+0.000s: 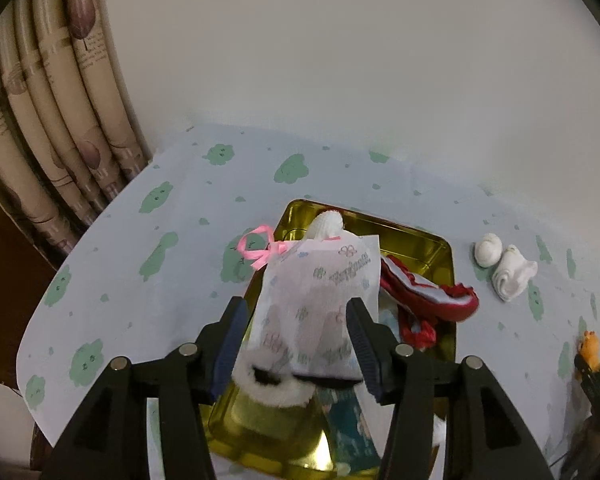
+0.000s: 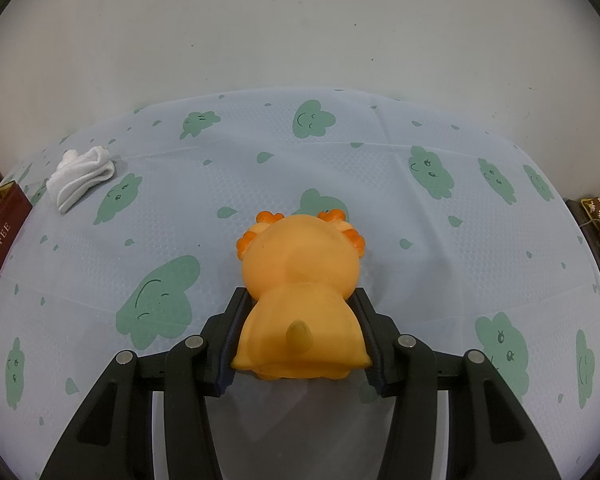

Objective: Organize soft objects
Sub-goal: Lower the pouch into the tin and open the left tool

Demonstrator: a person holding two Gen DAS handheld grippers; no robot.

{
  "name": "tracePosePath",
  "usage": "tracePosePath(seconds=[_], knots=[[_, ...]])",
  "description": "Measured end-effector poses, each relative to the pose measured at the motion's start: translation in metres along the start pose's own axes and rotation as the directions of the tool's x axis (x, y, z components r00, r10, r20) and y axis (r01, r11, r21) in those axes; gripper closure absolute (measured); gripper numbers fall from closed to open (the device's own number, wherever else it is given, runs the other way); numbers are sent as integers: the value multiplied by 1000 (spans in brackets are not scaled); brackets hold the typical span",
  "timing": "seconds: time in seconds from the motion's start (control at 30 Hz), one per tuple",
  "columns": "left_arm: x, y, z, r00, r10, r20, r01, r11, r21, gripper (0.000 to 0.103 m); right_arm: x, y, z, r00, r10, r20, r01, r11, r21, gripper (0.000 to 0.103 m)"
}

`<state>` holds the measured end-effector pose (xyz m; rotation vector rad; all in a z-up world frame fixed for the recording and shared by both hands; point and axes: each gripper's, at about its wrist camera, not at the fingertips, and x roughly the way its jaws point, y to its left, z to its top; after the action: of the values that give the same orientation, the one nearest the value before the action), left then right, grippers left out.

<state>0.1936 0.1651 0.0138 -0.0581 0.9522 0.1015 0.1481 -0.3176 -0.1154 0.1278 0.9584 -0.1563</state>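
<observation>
Translucent white fabric forms the drawstring pouch (image 1: 316, 304), printed with small flower motifs and tied at its neck with a pink ribbon (image 1: 260, 250). The pouch lies over the gold tin (image 1: 428, 248), its neck reaching past the tin's left rim. The left gripper (image 1: 296, 320) has its jaws spread wide on either side of the pouch; the right finger (image 1: 360, 332) is against the pouch edge, the left finger stands apart from it, and nothing is clamped. A white fluffy item (image 1: 276, 388) lies under the pouch, inside the tin. A red-trimmed cloth piece (image 1: 432, 292) drapes over the tin's right rim. A white knitted item (image 1: 328, 222) sits at the tin's far end.

The orange soft toy (image 2: 300, 284) sits upright between the fingers of the right gripper (image 2: 300, 320), its back toward the camera. Both pads press against the toy's lower body, so the jaws are closed on it. Whether its base touches the surface cannot be determined.

A rolled white sock (image 2: 82, 178) lies near the far left of the tablecloth (image 2: 380, 184), which is pale blue with green cloud faces. In the left wrist view, two white pieces lie right of the tin. A dark red toffee box (image 2: 0, 224) stands at the left edge of the right wrist view.
</observation>
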Motion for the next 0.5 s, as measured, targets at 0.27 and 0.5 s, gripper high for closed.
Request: tracePosePath(seconds=[0.27, 0.5], knots=[[-27, 3, -39, 992, 94, 80, -99, 993, 64, 50, 0, 0, 0, 1000, 1, 0, -1, 1000, 1, 55], [-22, 18, -61, 989, 118, 87, -122, 991, 49, 50, -1, -2, -1, 1000, -1, 9, 1, 1000, 1, 59]])
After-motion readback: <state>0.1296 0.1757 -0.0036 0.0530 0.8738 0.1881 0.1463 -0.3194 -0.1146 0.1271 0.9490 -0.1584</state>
